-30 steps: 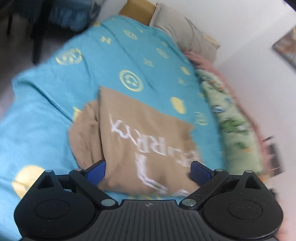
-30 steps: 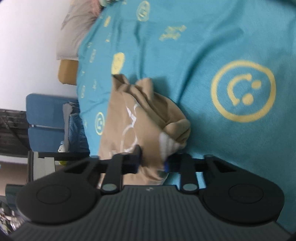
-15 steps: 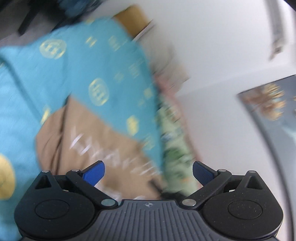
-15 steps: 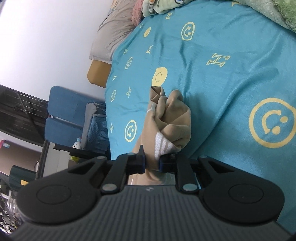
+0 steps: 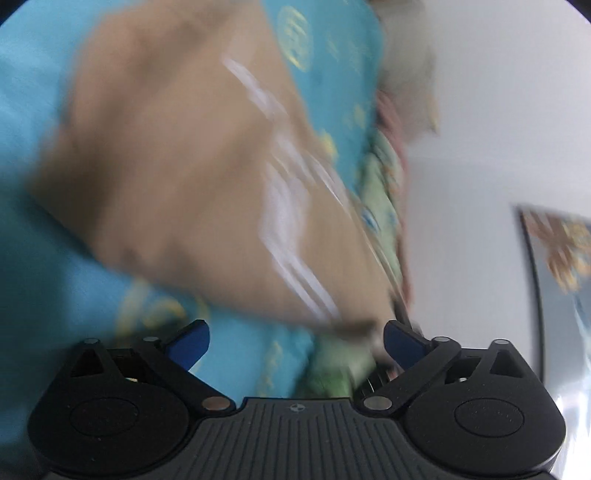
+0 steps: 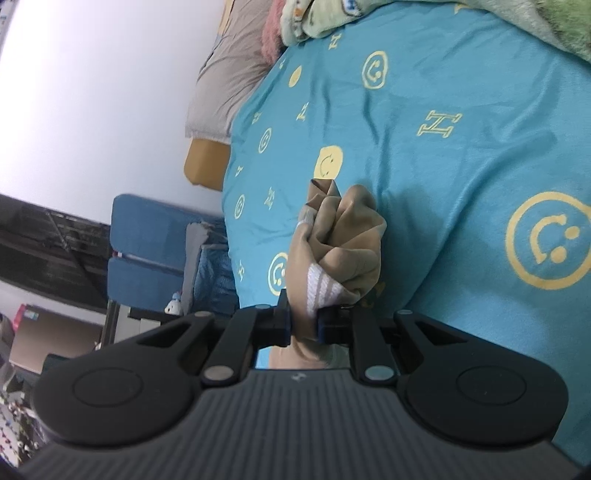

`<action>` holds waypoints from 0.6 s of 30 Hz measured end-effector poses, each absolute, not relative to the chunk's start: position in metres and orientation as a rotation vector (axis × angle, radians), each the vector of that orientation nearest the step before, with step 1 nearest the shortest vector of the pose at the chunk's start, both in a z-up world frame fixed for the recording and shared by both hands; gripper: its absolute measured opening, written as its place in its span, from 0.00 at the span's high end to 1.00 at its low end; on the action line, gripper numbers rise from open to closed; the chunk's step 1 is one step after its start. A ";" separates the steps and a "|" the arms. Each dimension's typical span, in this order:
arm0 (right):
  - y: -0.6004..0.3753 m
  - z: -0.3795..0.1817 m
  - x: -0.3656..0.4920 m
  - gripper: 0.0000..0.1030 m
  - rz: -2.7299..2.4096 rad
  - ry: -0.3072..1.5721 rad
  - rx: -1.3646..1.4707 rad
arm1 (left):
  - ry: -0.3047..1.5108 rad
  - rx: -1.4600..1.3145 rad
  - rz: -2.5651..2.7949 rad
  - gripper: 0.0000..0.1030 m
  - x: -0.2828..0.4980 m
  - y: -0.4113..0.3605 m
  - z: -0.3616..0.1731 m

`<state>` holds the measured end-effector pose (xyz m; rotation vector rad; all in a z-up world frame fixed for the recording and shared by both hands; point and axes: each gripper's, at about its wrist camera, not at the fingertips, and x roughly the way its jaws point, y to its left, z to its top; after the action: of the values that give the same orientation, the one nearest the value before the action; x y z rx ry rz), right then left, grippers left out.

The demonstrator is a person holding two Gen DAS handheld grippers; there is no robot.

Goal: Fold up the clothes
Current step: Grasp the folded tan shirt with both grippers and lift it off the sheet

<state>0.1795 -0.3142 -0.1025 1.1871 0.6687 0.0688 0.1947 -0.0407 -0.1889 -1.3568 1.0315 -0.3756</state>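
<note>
1. The bed (image 6: 461, 110) with its teal smiley-print cover carries everything. A green blanket (image 6: 325, 14) is bunched along its far edge, with a grey pillow (image 6: 225, 81) at the corner beside it.
2. The tan shirt (image 5: 177, 155) with white lettering lies near the bed's middle. It's bundled more than flat, but my left view is too blurry to judge.
3. My right gripper (image 6: 303, 325) has its fingers clamped on a bunched fold of that shirt, white stripes showing right at the pinch.
4. My left gripper (image 5: 295, 343) has its fingers spread wide, holding nothing, near the shirt's closest edge.
5. Progress-wise, I'd say partway at best. No neat rectangle yet, and the real folding is left.
</note>
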 end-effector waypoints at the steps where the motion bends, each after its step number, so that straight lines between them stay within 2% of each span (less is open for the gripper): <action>1: -0.316 -0.102 0.179 0.85 0.065 0.666 1.190 | 0.991 -1.394 -0.332 0.11 0.193 -0.033 -0.191; 8: -0.320 -0.102 0.177 0.85 0.073 0.650 1.200 | 0.812 -1.421 -0.206 0.28 0.186 -0.007 -0.181; 10: -0.321 -0.102 0.175 0.85 0.073 0.645 1.205 | 0.811 -1.393 -0.198 0.36 0.188 -0.010 -0.179; 12: -0.321 -0.100 0.172 0.85 0.073 0.639 1.209 | 0.819 -1.369 -0.189 0.50 0.189 -0.013 -0.179; 18: -0.320 -0.089 0.153 0.85 0.085 0.623 1.211 | 0.798 -1.377 -0.217 0.53 0.189 -0.002 -0.171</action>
<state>0.1527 -0.3205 -0.0893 1.2112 0.6233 0.0853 0.1892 -0.0022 -0.1711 -1.3773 0.7978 -0.2170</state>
